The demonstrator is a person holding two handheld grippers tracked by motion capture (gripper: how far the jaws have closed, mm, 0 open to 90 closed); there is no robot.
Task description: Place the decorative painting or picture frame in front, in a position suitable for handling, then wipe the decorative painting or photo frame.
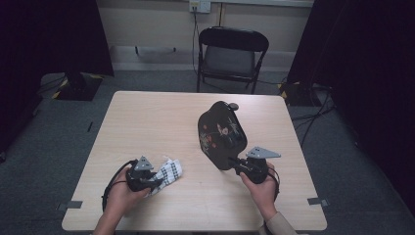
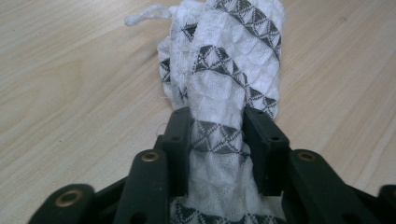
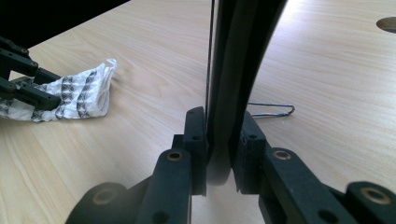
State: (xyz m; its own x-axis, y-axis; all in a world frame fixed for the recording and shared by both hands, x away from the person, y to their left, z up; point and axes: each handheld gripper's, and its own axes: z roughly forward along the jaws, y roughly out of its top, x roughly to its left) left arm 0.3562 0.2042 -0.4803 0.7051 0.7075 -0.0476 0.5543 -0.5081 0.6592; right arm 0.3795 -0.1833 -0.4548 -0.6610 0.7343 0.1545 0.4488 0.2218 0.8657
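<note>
Tray (image 1: pixel 221 133): black lacquered, floral pattern on the face, held up on edge at the right half of the desk (image 1: pixel 161 122). My right tool (image 1: pixel 243 167) is clenched on its near rim; in the right gripper view the rim (image 3: pixel 233 70) sits between both pads, pads pressing on either side. Tray leans away from me, far edge up toward the back of the desk.

Cloth (image 1: pixel 168 174): white with grey triangle bands, bunched up, lying on the desk near the front left edge. My left tool (image 1: pixel 157 178) is grasping it; left gripper view shows the fabric (image 2: pixel 219 79) squeezed between the pads, the rest spilling forward onto the wood. A loose white thread end (image 2: pixel 142 16) pokes out at the far side.

Cloth and tray are well apart, bare desk between them. Thin wire clip (image 3: pixel 273 110) lies flat on the desk just past the tray rim in the right gripper view.

Folding chair (image 1: pixel 231 56) stands behind the desk, apart from it.
</note>
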